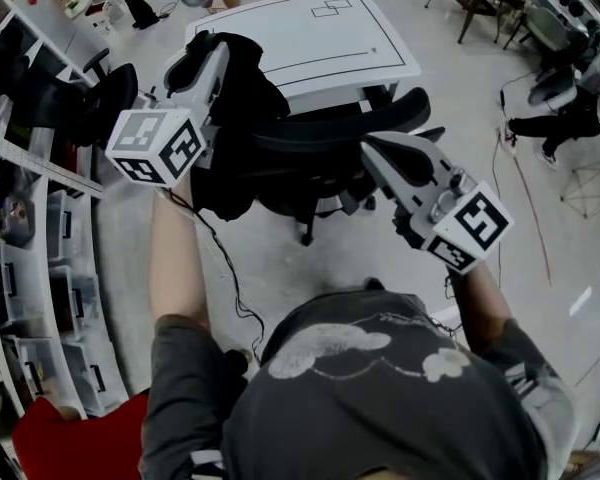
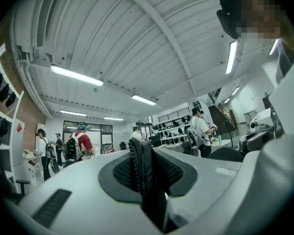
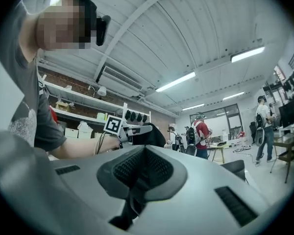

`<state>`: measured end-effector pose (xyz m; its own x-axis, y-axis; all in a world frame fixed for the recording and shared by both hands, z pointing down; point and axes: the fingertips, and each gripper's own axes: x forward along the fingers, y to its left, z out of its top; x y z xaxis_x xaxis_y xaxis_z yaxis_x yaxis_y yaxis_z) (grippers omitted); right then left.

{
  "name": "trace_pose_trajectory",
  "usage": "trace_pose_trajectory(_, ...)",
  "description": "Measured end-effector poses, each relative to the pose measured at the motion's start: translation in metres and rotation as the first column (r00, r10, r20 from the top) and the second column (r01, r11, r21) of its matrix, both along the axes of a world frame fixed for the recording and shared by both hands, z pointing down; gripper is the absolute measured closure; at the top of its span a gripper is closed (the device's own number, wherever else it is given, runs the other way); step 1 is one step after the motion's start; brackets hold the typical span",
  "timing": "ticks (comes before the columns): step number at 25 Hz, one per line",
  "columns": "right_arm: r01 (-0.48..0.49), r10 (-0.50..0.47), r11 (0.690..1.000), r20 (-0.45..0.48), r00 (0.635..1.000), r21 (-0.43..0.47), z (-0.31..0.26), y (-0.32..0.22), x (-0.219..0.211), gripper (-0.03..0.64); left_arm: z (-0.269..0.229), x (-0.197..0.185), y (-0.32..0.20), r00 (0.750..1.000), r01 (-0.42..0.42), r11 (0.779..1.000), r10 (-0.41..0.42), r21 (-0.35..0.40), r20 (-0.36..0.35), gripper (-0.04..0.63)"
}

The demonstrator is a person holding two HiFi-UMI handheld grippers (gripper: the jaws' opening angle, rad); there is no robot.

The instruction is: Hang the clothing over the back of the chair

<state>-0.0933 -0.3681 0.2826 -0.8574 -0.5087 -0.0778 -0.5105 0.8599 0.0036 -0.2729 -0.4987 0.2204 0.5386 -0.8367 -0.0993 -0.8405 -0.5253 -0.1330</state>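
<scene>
The black clothing [image 1: 245,98] hangs bunched from my left gripper [image 1: 208,56], held up at the left end of the black office chair's backrest [image 1: 360,126]. In the left gripper view a fold of the clothing [image 2: 144,175] is pinched between the pads and the left gripper [image 2: 142,151] is shut on it. My right gripper [image 1: 372,153] is raised at the near side of the backrest, right of the clothing. Its pads meet in the right gripper view, so the right gripper [image 3: 144,153] is shut, and no cloth shows past them. That view also shows the left gripper [image 3: 137,129] carrying the clothing [image 3: 153,137].
A white table [image 1: 310,28] stands just beyond the chair. Shelving with bins [image 1: 20,248] runs along the left, with another black chair [image 1: 100,93] by it. A cable trails on the floor [image 1: 230,278]. Several people [image 2: 78,143] stand far off in the room.
</scene>
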Motion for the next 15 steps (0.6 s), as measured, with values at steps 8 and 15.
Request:
trace_pose_trajectory(8,-0.062,0.063,0.998,0.035,0.997,-0.004,-0.014,-0.029,0.05,0.624,-0.021,0.054,-0.006,0.993,-0.079,0.997,0.078,0.01,0.089,0.534)
trace_pose_trajectory(15,-0.133,0.133,0.991,0.074,0.988,-0.01,-0.021,-0.064,0.103,0.624,-0.047,0.105,0.001,0.981,-0.146,0.989,0.142,0.023,0.135,0.534)
